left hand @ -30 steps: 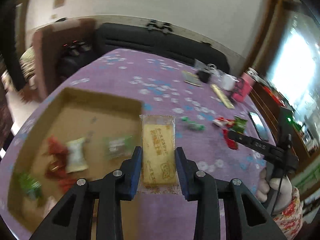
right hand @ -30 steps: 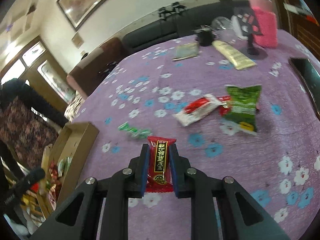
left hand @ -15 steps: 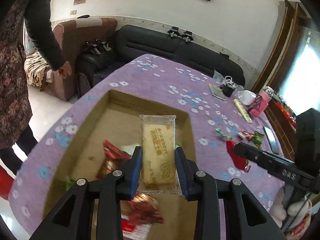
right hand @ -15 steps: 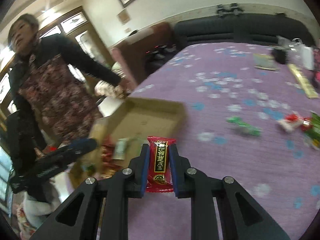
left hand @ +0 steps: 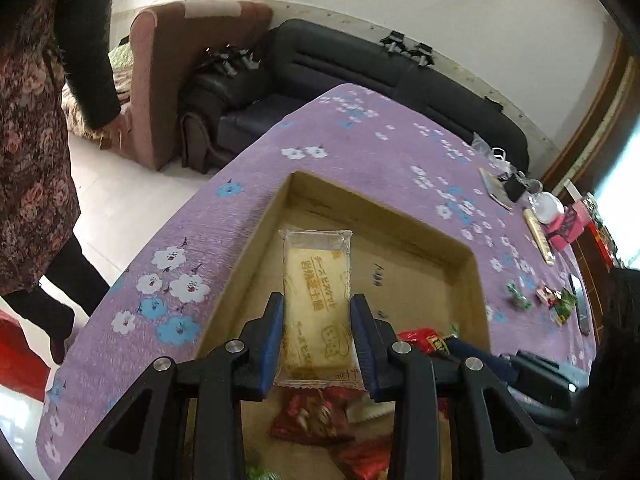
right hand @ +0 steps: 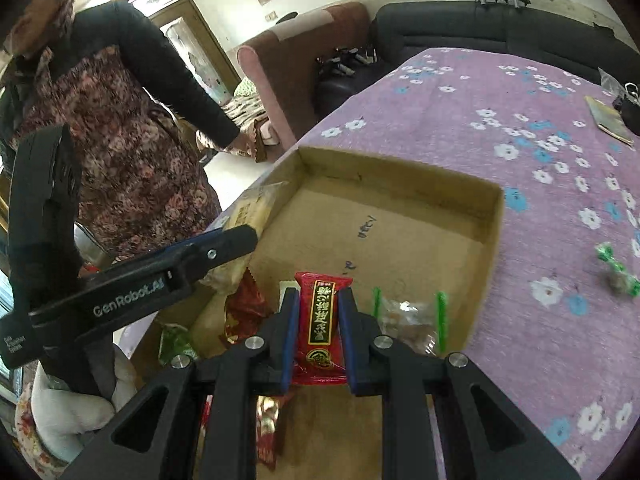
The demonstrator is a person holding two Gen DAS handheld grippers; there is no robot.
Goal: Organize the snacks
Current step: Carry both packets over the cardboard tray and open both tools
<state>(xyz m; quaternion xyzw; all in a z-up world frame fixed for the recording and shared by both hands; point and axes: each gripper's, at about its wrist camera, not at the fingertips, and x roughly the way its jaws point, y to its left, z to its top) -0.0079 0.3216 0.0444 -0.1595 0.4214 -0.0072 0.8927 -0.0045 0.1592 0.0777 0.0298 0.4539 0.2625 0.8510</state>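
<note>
My left gripper [left hand: 318,312] is shut on a yellow biscuit packet [left hand: 318,280] and holds it above the open cardboard box [left hand: 256,236]. My right gripper [right hand: 318,306] is shut on a red snack bar [right hand: 322,320], also above the box [right hand: 494,216]. The left gripper also shows in the right wrist view [right hand: 224,248] at the box's left wall, with the biscuit packet [right hand: 248,212] in it. Several wrapped snacks lie in the near part of the box, among them a clear green-edged packet [right hand: 406,316] and red packets [left hand: 316,416].
The box sits on a purple flowered tablecloth [right hand: 540,152] near the table's left edge. A green candy [right hand: 616,270] and more loose snacks [left hand: 552,300] lie to the right. A person in a floral dress [right hand: 112,128] stands left of the table. Sofas stand behind.
Both grippers have moved left, from above the tablecloth to above the box, each still holding its snack. The right gripper now hangs over the box's near part.
</note>
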